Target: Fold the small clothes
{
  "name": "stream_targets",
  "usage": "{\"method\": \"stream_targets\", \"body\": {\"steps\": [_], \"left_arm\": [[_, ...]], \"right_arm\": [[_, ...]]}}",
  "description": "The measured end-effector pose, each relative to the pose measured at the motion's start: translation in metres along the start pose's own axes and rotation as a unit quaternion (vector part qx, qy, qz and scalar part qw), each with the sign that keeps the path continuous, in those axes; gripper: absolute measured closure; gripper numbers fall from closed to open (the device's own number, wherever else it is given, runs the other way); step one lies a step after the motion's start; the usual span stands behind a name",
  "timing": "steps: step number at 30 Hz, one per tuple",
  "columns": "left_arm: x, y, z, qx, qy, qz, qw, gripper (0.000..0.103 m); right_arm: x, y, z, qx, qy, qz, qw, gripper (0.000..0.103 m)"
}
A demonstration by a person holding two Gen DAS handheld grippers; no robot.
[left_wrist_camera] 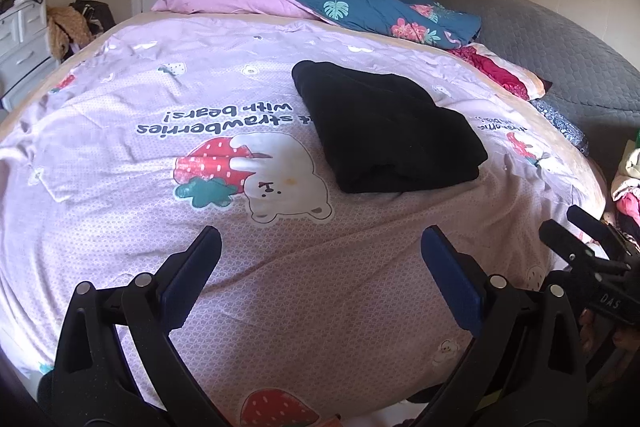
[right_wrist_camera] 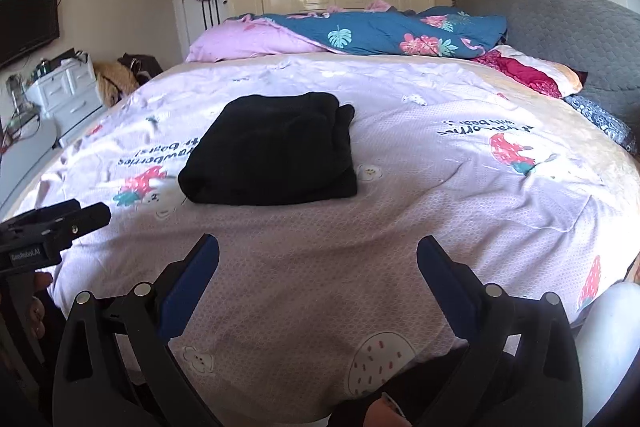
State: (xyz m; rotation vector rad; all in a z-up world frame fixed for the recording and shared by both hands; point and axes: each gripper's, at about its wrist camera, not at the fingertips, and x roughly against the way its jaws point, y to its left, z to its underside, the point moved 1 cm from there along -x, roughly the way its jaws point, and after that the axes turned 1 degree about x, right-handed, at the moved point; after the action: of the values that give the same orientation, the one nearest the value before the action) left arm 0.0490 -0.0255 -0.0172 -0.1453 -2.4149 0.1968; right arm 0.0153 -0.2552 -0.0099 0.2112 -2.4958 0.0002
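The left gripper (left_wrist_camera: 320, 267) hovers over the near part of the bed (left_wrist_camera: 120, 99), its blue-padded fingers spread wide with nothing between them. Beyond it and slightly right, the black garment (left_wrist_camera: 384, 131) lies already folded into a compact rectangle on the lavender strawberry-and-bear cover, apart from both grippers. The right gripper (right_wrist_camera: 318, 267) hangs on the near side of the garment too, equally wide open and empty. Judging by this, the fold looks finished, so the step in hand is likely tidying or moving it aside. To do that well, each gripper should pinch through all layers at one near corner of the garment and lift evenly so the stack does not slip open.
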Motion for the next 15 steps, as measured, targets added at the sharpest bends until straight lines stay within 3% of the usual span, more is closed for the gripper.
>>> {"method": "stream_targets", "body": {"steps": [6,15], "left_arm": [[-0.002,0.003,0.0,0.0,-0.002,-0.006,1.0,0.009],[-0.005,0.002,0.0,-0.005,0.005,-0.011,0.9999,0.009]], "right_arm": [[-0.015,0.008,0.008,0.011,0.029,-0.001,1.0,0.004],[-0.015,0.004,0.007,0.006,0.026,-0.001,1.0,0.004]]}}
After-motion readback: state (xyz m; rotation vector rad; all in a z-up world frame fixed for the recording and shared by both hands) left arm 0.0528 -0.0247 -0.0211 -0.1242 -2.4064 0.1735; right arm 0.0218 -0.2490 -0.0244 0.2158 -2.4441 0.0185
